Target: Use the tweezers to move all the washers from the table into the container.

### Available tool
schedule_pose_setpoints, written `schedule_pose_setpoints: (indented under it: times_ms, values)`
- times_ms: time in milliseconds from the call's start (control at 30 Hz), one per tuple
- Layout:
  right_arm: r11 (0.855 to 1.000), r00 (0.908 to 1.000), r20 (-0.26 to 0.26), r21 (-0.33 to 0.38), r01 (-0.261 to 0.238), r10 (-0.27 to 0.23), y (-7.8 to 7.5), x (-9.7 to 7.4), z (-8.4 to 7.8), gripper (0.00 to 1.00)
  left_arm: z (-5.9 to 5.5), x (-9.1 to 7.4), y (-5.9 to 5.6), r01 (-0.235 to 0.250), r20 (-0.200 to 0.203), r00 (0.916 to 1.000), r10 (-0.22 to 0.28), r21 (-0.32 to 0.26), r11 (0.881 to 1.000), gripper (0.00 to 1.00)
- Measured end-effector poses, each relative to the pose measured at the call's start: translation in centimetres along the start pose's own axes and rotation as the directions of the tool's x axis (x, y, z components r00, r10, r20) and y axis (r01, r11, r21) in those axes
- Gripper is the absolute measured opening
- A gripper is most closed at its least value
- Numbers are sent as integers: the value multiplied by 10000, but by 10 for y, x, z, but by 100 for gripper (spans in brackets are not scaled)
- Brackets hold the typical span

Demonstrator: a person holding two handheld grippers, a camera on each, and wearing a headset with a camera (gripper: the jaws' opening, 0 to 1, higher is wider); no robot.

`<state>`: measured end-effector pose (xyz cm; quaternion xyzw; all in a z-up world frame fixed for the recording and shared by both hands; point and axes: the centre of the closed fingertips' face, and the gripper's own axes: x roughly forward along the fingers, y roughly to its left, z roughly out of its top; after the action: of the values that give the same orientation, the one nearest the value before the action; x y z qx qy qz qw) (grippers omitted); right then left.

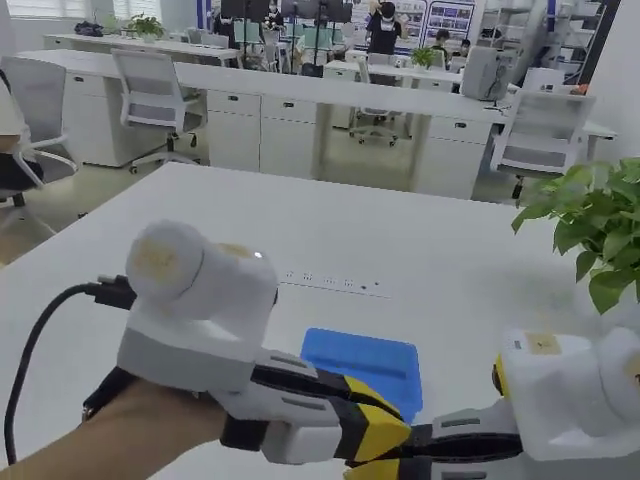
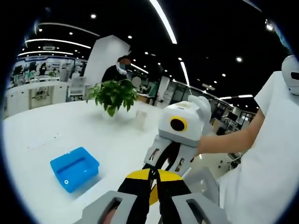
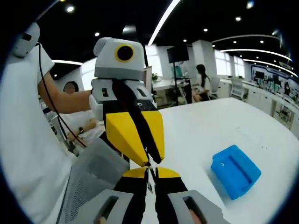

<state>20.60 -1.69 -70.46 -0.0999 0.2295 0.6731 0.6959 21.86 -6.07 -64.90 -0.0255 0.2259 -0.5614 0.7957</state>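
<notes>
Head view first. My left gripper (image 1: 395,432) comes in from the lower left, held in my hand (image 1: 150,428), and points right. My right gripper (image 1: 432,443) comes in from the lower right and points left. The two sets of jaws meet nose to nose low in front of me. From up here I cannot tell how far either pair is open. The blue container (image 1: 345,352) sits flat on the white counter (image 1: 430,240), just beyond the left jaws, open side up. A plant (image 1: 590,225) leans in at the right edge.

Left gripper view now. My jaws rise from the bottom with the yellow tips pressed together and only a dark slit between them. I can't make out anything held. The right gripper faces me head-on, its nose right at my tips. The container lies on the counter off to the left, apart from both grippers, and the plant stands farther back.

Over to the right gripper view. These jaws are closed too, yellow tips together. A thin sliver shows in the slit, too small to name. The left gripper's yellow jaws taper to a closed point just above my tips. The container rests on the counter to the right, well apart.
</notes>
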Motion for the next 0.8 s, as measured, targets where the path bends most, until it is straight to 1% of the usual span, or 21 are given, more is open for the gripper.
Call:
schedule_pose_setpoints:
  times_ms: [100,167,200,233,267,300,333,400,433,533,567,633,733,800]
  values:
    - [9998,10000,18,-167,-66,66,2,1,-3,2,-3,0,-2,176,-213,9996,-172,173,9997,0]
    - [9996,9998,125,-238,-119,122,4,1,-3,3,-3,0,-2,215,-342,9992,-200,446,9988,0]
    - [9996,9997,205,-240,-156,161,5,1,-2,4,-2,0,-2,174,-373,9992,-152,591,9981,0]
    - [9999,9995,290,-125,-79,82,5,1,-1,4,-2,0,-1,138,-370,9992,-114,638,9979,0]
    - [9999,9992,384,-125,-73,78,5,0,-1,5,0,-1,2,38,-354,9994,-6,891,9960,0]
    - [9999,9991,426,-130,-67,72,5,0,-1,6,2,-1,0,115,-291,9995,-88,936,9955,0]
    - [9999,9991,415,-83,-97,101,5,1,-2,6,7,-3,-1,278,-159,9995,-265,866,9959,0]
    - [9995,9994,252,209,-241,236,7,2,-8,10,19,-5,-3,428,284,9986,-449,692,9967,0]
    - [9994,9994,232,234,-251,246,7,2,-10,12,22,-8,-2,437,292,9985,-461,780,9960,0]
    - [9994,9992,306,240,-263,256,8,2,-15,11,32,-14,-4,556,440,9972,-597,902,9944,0]
    - [9979,9978,542,504,-419,391,9,2,-15,10,37,-16,-4,596,555,9963,-649,932,9939,0]
    - [9954,9949,894,800,-536,464,8,0,-13,9,42,-20,-4,671,676,9950,-732,880,9939,0]
    - [9923,9907,1274,1074,-623,484,6,-4,-9,6,45,-25,-5,768,755,9937,-832,840,9935,0]
    - [9904,9867,1541,1190,-705,517,7,-6,-4,7,46,-27,-5,755,880,9927,-827,827,9937,0]
